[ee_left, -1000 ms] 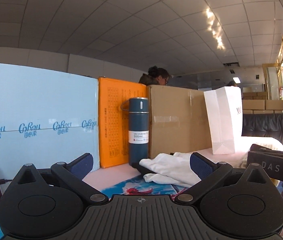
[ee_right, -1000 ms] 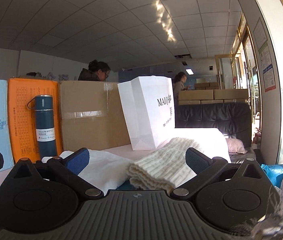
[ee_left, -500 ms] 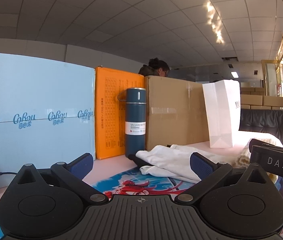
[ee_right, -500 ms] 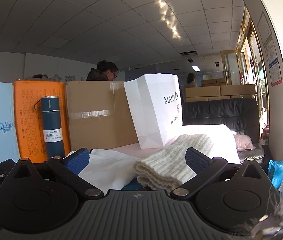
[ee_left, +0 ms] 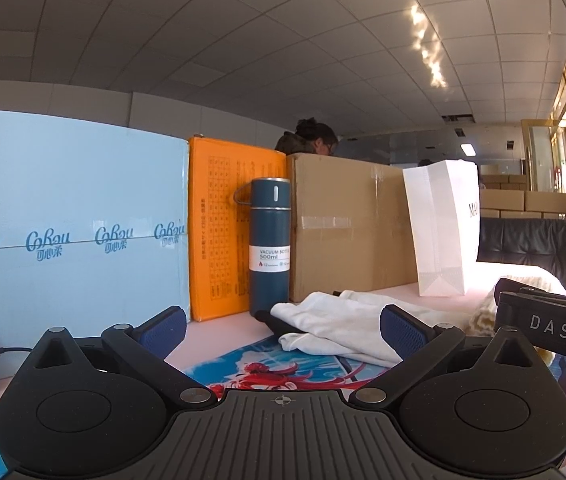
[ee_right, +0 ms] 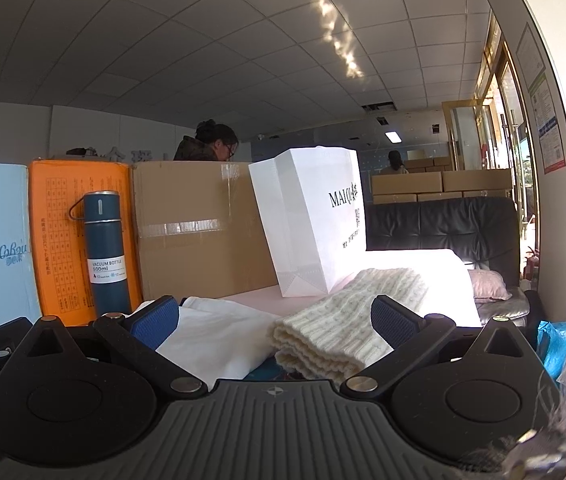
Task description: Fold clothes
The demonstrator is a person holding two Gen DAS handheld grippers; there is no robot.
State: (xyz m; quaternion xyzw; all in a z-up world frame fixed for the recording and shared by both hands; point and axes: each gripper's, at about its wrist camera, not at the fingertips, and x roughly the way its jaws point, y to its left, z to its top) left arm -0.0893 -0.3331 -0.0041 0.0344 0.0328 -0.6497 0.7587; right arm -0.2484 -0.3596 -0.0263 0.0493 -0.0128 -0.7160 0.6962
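Boxes line the back of the pale pink tabletop (ee_left: 219,330): a light blue printed carton (ee_left: 71,216), a flat orange box (ee_left: 223,228) and a brown taped cardboard box (ee_left: 347,224), with a white paper shopping bag (ee_right: 315,224) standing to the right of them. In front of these lie the clothes. A crumpled white cotton garment (ee_left: 335,328) sits loose and unfolded on a colourful printed mat (ee_left: 267,368), and just beside it to the right is a cream ribbed knit sweater (ee_right: 347,320), which already looks folded into a stack. A dark blue steel vacuum bottle (ee_left: 269,244) stands behind the white garment.

Both tools hover low, short of the cloth. The left gripper (ee_left: 281,326) has its blue pads spread wide with nothing between them; the right gripper (ee_right: 275,318) is equally agape and empty.

This looks like the approach to the white garment. Next, each gripper probably needs to reach an edge or corner, pinch a single layer and draw it flat before any fold.
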